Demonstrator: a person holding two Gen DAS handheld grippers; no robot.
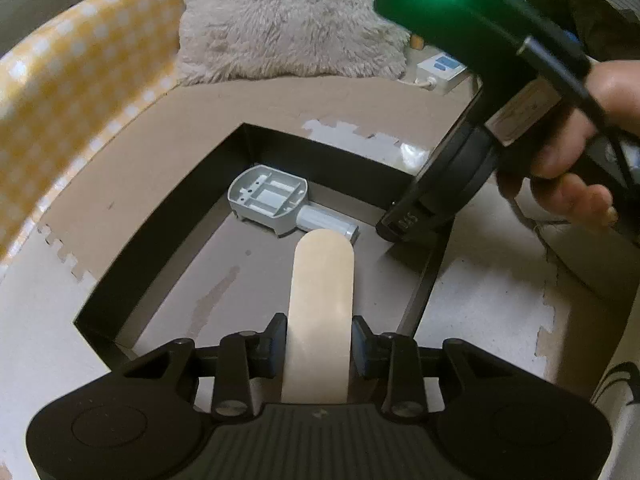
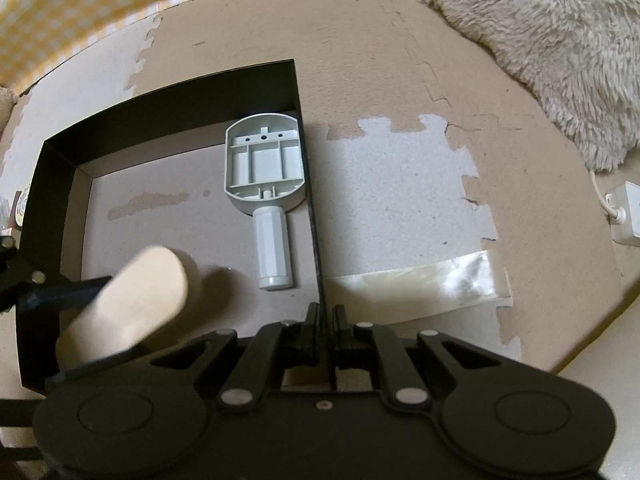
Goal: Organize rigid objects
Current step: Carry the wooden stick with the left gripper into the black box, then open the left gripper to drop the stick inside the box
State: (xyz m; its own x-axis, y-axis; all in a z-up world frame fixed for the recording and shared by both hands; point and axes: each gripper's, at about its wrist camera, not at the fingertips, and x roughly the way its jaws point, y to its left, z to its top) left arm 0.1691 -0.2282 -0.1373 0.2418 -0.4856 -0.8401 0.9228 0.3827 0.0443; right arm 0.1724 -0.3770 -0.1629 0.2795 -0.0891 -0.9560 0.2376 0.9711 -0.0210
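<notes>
A shallow black box (image 1: 120,276) (image 2: 180,92) lies on the floor mat. Inside it, against the far right wall, lies a grey plastic paddle-shaped part (image 1: 276,200) (image 2: 266,184) with a round handle. My left gripper (image 1: 320,344) is shut on a flat pale wooden stick (image 1: 322,304) and holds it over the box's near half; the stick also shows in the right wrist view (image 2: 136,296). My right gripper (image 2: 326,320) is shut on the box's right wall (image 2: 316,232); it also shows in the left wrist view (image 1: 420,216).
The beige and white foam puzzle mat (image 2: 400,80) surrounds the box. A fluffy grey rug (image 1: 288,16) (image 2: 540,40) lies beyond. A yellow checked cloth (image 1: 72,88) is at the left. A white power strip (image 2: 624,212) and a strip of clear tape (image 2: 420,280) are at the right.
</notes>
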